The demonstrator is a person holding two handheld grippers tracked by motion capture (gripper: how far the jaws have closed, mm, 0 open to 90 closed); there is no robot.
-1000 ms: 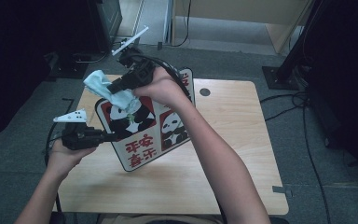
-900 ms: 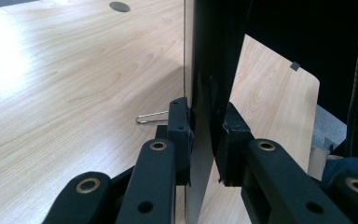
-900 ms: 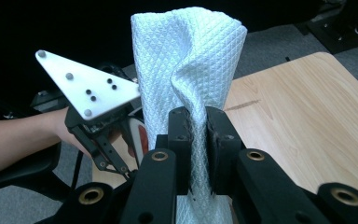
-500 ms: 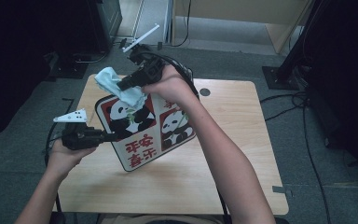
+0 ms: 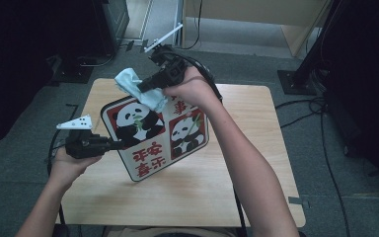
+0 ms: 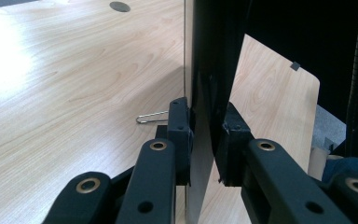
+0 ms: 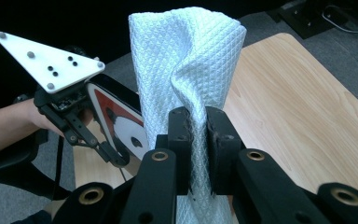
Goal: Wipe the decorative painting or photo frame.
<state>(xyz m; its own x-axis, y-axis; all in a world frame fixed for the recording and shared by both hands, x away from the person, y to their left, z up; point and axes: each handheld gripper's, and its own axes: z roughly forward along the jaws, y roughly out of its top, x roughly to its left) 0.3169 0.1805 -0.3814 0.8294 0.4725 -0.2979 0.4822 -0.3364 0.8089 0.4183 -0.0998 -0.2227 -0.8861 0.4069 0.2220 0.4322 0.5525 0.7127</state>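
Over the wooden table (image 5: pixel 256 148): panda board getting a wipe with a cloth.

High view: left gripper (image 5: pixel 113 144) clamps the left edge of the panda board (image 5: pixel 158 136), tilted above the tabletop, while the right gripper (image 5: pixel 145 85) presses a pale blue cloth (image 5: pixel 138 89) on its top corner. Left gripper view: jaws pinch the board's (image 6: pixel 200 140) thin edge; a paper clip (image 6: pixel 151 116) lies on the table. Right gripper view: jaws squeezed tight on the cloth (image 7: pixel 186 70), board (image 7: pixel 121 121) behind.

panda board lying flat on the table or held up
Held up, tilted: the left gripper clamps the panda board by its edge, above the table.
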